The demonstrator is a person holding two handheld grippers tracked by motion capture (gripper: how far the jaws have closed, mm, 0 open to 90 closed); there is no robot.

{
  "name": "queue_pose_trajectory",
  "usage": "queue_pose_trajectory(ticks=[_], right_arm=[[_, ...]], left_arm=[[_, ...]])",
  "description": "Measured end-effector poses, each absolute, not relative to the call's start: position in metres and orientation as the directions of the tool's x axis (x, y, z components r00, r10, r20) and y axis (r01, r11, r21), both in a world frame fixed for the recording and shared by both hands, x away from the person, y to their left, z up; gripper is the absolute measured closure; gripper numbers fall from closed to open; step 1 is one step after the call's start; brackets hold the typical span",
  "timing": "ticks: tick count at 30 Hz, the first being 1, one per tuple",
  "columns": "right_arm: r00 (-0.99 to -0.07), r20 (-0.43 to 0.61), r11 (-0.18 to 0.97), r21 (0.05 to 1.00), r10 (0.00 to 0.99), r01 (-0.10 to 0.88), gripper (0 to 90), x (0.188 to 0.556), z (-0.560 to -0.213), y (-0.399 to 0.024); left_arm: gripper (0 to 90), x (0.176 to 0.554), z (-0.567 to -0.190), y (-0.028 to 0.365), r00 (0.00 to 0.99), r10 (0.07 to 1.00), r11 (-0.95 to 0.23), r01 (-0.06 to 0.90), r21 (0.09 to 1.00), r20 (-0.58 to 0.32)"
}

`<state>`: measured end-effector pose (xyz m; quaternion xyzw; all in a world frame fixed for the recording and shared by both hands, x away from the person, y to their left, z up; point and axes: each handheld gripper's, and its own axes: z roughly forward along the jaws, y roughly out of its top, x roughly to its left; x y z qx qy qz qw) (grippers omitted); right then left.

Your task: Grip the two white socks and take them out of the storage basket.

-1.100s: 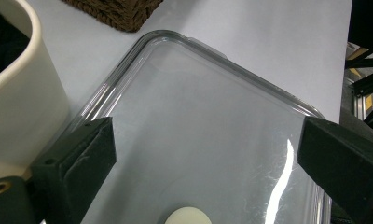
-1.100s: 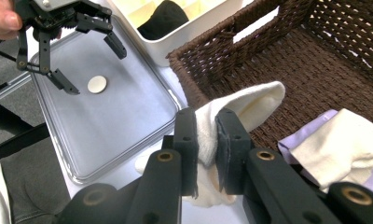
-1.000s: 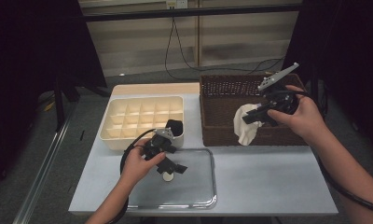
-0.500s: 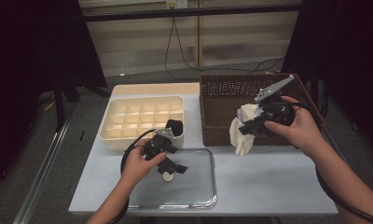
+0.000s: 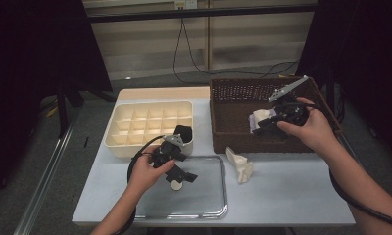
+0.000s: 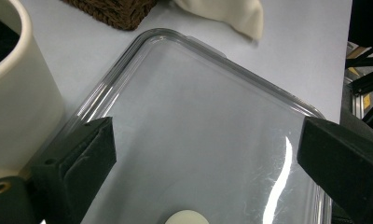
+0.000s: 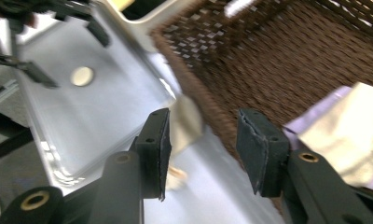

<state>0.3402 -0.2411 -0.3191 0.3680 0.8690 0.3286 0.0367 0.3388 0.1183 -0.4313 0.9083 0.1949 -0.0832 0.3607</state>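
White cloth (image 5: 240, 165) on table (image 5: 292, 196) between tray (image 5: 204, 205) and basket (image 5: 233, 132); right claw (image 5: 260, 126) open.

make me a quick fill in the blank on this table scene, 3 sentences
1. The white cloth lies on the table between the clear tray and the wicker ____.
2. The left gripper hovers with open jaws over the clear ____.
3. The right gripper has just been opening its jaws, and ____ is between them.

Missing words: basket; tray; nothing
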Motion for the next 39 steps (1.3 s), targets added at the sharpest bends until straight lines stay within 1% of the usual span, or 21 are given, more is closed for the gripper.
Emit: queue_pose_trajectory(ticks=[2,4,7,9,12,14,19,20,22,25,29,39], right_arm=[[-0.712,0.167,0.510,0.589,0.682,0.627,51.7,0.347,-0.322,-0.243],[-0.699,0.166,0.501,0.585,0.696,0.638,48.3,0.355,-0.326,-0.245],[-0.684,0.150,0.494,0.584,0.714,0.644,44.2,0.364,-0.329,-0.246],[-0.666,0.149,0.479,0.582,0.731,0.657,38.3,0.371,-0.332,-0.247],[-0.655,0.141,0.473,0.582,0.743,0.662,35.5,0.379,-0.336,-0.248],[-0.642,0.139,0.466,0.577,0.754,0.671,31.3,0.384,-0.339,-0.248],[-0.613,0.134,0.449,0.565,0.778,0.693,25.2,0.396,-0.347,-0.251],[-0.609,0.128,0.447,0.565,0.783,0.694,23.9,0.399,-0.349,-0.252],[-0.597,0.127,0.441,0.558,0.792,0.703,20.9,0.403,-0.352,-0.253],[-0.579,0.134,0.423,0.555,0.804,0.716,19.6,0.410,-0.356,-0.255],[-0.561,0.136,0.408,0.551,0.817,0.728,15.4,0.417,-0.363,-0.257],[-0.526,0.110,0.393,0.540,0.844,0.744,13.4,0.431,-0.376,-0.261]], left_arm=[[4.4,0.338,-0.431,0.118,0.902,0.306,-0.645,0.432,0.630,-0.305],[4.4,0.339,-0.430,0.120,0.907,0.303,-0.662,0.421,0.620,-0.293],[4.4,0.339,-0.431,0.120,0.903,0.307,-0.651,0.429,0.626,-0.300],[4.4,0.339,-0.431,0.120,0.904,0.305,-0.651,0.428,0.626,-0.301],[4.4,0.340,-0.432,0.120,0.904,0.304,-0.652,0.428,0.626,-0.302],[4.4,0.340,-0.432,0.120,0.905,0.304,-0.657,0.425,0.622,-0.297],[4.4,0.340,-0.431,0.120,0.904,0.306,-0.651,0.429,0.627,-0.300],[4.4,0.340,-0.430,0.121,0.906,0.320,-0.668,0.423,0.612,-0.277],[4.4,0.341,-0.431,0.122,0.906,0.300,-0.656,0.422,0.625,-0.297],[4.4,0.341,-0.431,0.122,0.906,0.304,-0.655,0.424,0.625,-0.296],[4.4,0.342,-0.431,0.124,0.905,0.307,-0.656,0.426,0.624,-0.294],[4.4,0.342,-0.430,0.124,0.906,0.312,-0.660,0.424,0.620,-0.287]])
